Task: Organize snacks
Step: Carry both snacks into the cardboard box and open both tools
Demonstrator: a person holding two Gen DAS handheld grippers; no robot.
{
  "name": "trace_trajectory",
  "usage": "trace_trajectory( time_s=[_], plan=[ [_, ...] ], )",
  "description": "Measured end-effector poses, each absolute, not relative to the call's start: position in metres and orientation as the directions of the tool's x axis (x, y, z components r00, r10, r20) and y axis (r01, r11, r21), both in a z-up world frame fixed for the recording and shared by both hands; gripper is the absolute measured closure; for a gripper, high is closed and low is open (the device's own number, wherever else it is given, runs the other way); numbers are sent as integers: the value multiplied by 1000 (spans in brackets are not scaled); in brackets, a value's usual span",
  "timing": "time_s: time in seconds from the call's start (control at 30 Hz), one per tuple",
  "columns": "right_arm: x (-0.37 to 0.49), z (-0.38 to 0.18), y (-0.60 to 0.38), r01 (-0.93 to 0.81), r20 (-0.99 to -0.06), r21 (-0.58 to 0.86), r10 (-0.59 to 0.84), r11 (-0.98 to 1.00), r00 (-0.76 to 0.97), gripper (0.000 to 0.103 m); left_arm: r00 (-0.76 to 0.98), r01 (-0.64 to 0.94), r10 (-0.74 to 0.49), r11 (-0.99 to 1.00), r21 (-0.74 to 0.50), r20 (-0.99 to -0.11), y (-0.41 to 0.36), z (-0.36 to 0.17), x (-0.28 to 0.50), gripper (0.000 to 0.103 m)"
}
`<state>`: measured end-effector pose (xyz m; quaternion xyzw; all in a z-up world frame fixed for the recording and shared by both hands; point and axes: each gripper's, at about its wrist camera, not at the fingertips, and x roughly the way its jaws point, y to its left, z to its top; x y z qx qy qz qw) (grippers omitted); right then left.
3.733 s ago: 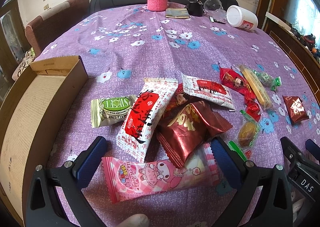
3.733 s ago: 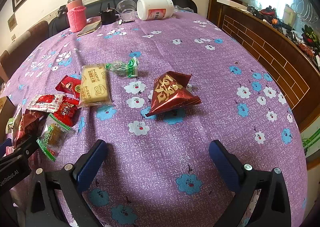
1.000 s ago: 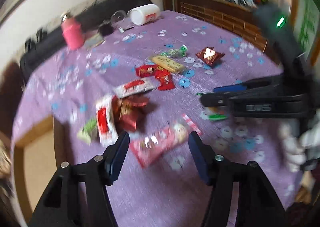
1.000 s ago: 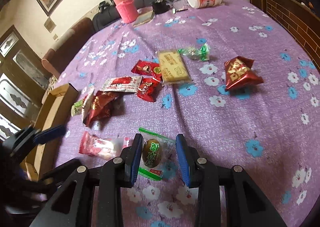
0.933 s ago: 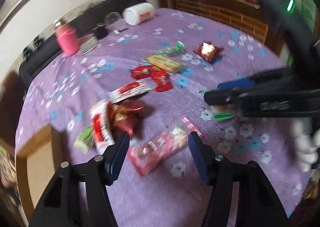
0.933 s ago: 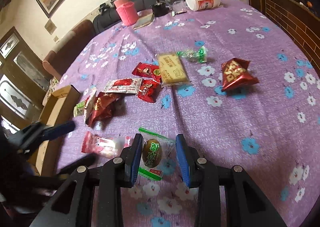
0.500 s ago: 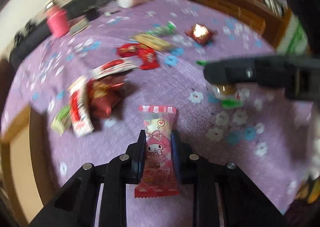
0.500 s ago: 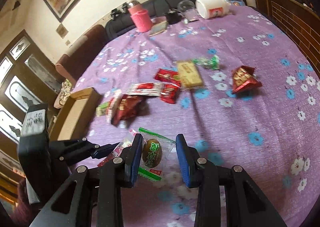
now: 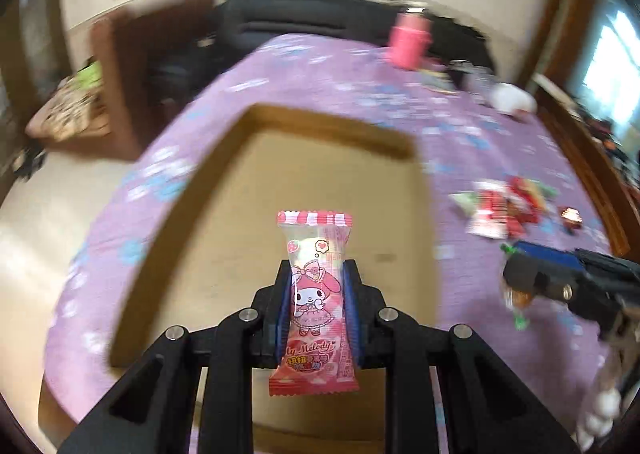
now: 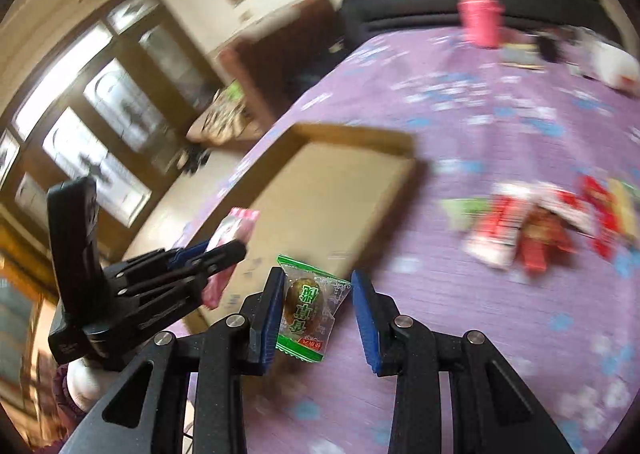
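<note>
My left gripper (image 9: 316,302) is shut on a pink My Melody snack packet (image 9: 315,294) and holds it upright above the open cardboard box (image 9: 280,221). In the right wrist view the left gripper (image 10: 224,250) shows over the box (image 10: 320,189) with the pink packet (image 10: 234,228). My right gripper (image 10: 320,306) holds a clear green-edged packet (image 10: 306,306) with a brown sweet against its left finger; the jaws stand apart with a gap on the right side. It hangs near the box's near corner. The right gripper also shows in the left wrist view (image 9: 560,274).
A pile of red, white and green snack packets (image 10: 536,225) lies on the purple flowered tablecloth (image 10: 480,294) right of the box. A pink cup (image 10: 480,21) and a white jar (image 10: 612,65) stand at the far edge. A brown chair (image 9: 148,65) stands beyond the table.
Both grippers have swung left from the snack pile to the cardboard box, each carrying its packet. The left gripper now holds the pink packet over the box's inside.
</note>
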<state>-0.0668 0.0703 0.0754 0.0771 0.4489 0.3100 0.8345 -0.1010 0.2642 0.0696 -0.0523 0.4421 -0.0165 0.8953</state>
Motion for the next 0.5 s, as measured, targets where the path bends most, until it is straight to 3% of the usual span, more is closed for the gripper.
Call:
trace_trajectory(
  time_s=[0.13,0.27,0.33,0.4,0.5],
  plan=[
    [-58,52,138,-496,-746,384,578,779,330,65,576,-113,1,991,-78,-818,304,49,-99,80],
    [-50,28,171,-497,-787,364,545,788,288,64,577,-150,-6,982,-114,-817,324,42,-99,79],
    [-50,23,179,-489,-797,352,529,798,291,64,591,-151,-31,977,-149,-806,329,44,-103,73],
    [-50,22,176,-477,-796,359,530,803,293,62,613,-158,-44,972,-177,-789,334,50,-110,54],
    [-48,32,162,-465,-774,384,553,797,309,62,660,-171,-56,960,-223,-750,336,65,-119,53]
  ],
)
